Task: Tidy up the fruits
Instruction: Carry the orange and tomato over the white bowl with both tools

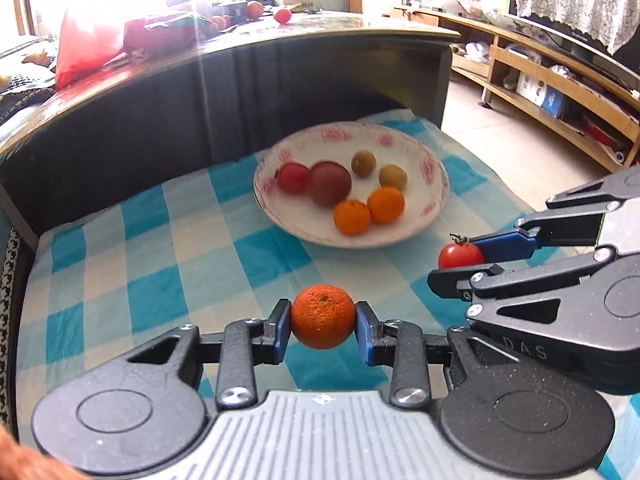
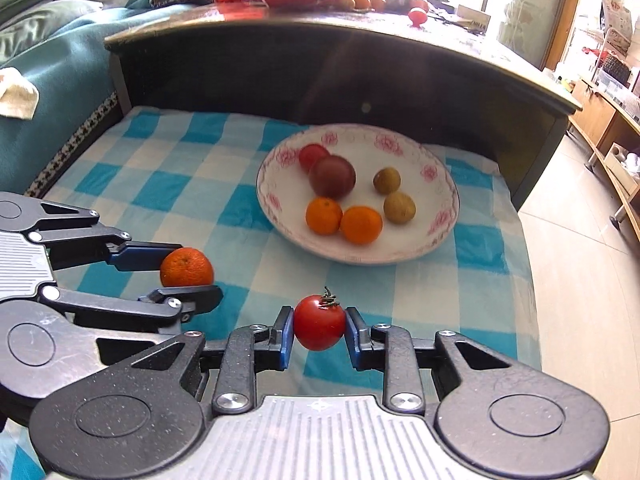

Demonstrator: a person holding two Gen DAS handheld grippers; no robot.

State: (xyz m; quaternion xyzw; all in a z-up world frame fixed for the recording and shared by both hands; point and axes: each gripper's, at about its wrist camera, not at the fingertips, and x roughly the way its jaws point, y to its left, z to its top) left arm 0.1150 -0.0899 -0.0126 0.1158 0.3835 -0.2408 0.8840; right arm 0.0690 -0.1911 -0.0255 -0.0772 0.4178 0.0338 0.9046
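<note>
My left gripper (image 1: 323, 322) is shut on an orange tangerine (image 1: 322, 317), held above the blue checked cloth (image 1: 140, 264); it also shows in the right wrist view (image 2: 186, 268). My right gripper (image 2: 319, 328) is shut on a red tomato (image 2: 319, 322) with a green stem, which also shows in the left wrist view (image 1: 460, 255). Ahead stands a white plate with pink flowers (image 1: 434, 184) (image 2: 444, 216). It holds two tangerines (image 1: 370, 210), two yellow-green fruits (image 1: 378, 170), a red tomato (image 1: 293, 177) and a dark purple fruit (image 1: 330, 182).
A dark curved table (image 1: 224, 80) rises right behind the plate, with red bags (image 1: 88, 40) and more fruit on top. A teal sofa (image 2: 52, 64) lies to the left. Tiled floor and wooden shelves (image 1: 560, 88) lie to the right.
</note>
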